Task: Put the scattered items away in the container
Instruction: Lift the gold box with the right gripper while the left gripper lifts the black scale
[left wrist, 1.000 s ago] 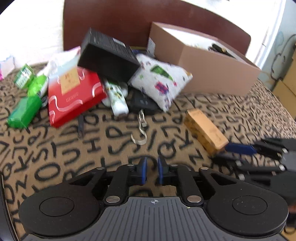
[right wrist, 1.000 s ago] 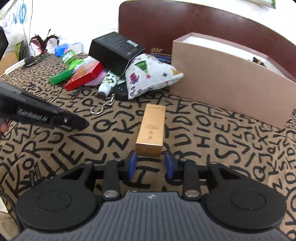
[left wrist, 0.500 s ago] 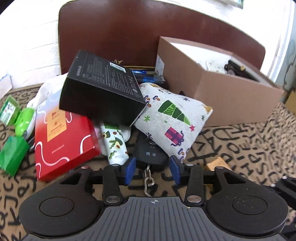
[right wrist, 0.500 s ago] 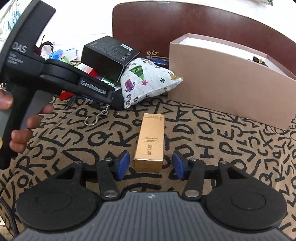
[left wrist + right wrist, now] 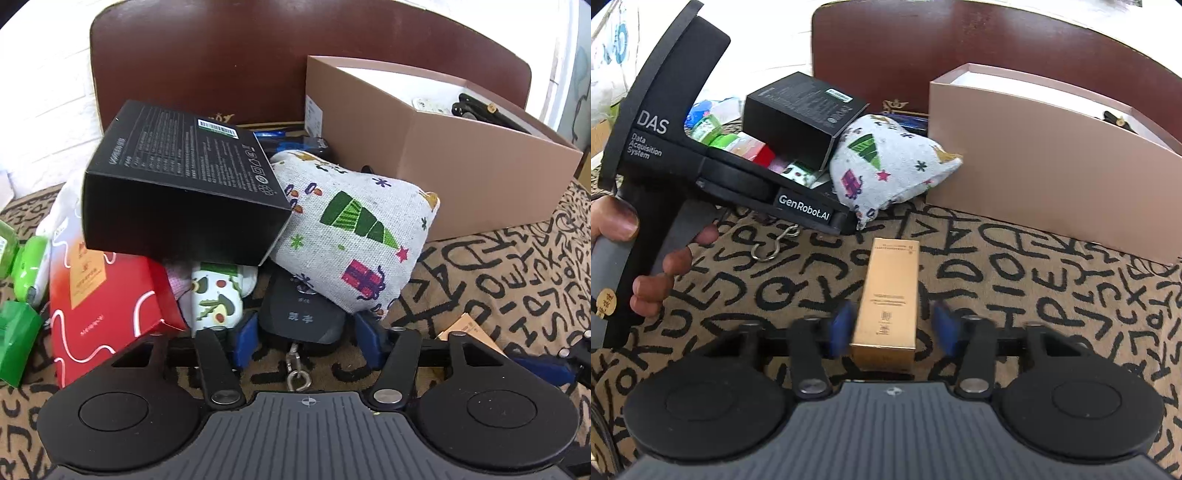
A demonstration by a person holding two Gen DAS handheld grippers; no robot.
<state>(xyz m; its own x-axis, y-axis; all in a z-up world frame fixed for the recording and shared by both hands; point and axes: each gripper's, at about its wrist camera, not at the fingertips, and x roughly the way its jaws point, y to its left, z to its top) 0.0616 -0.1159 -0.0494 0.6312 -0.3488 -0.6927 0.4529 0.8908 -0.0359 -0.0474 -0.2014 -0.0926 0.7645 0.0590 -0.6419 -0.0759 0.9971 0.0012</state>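
My left gripper [image 5: 304, 338] is open, its blue pads either side of a black hand scale [image 5: 301, 319] with a metal hook [image 5: 772, 245], which lies under a Christmas-print pouch [image 5: 351, 240]. My right gripper [image 5: 890, 326] is open around the near end of a gold box [image 5: 890, 295] lying on the lettered cloth, pads close to its sides. The brown container box [image 5: 461, 162] stands at the back right, also in the right wrist view [image 5: 1052, 166], with dark items inside.
A black carton [image 5: 184, 184] leans on a red packet [image 5: 99, 302], an avocado-print tube [image 5: 218, 299] and green packets [image 5: 18, 332]. A dark wooden headboard [image 5: 258, 62] stands behind. The left gripper's body [image 5: 665, 147] fills the left of the right wrist view.
My left gripper has moved forward to the pile and opened around the hand scale. My right gripper has opened wider and moved forward over the gold box's near end.
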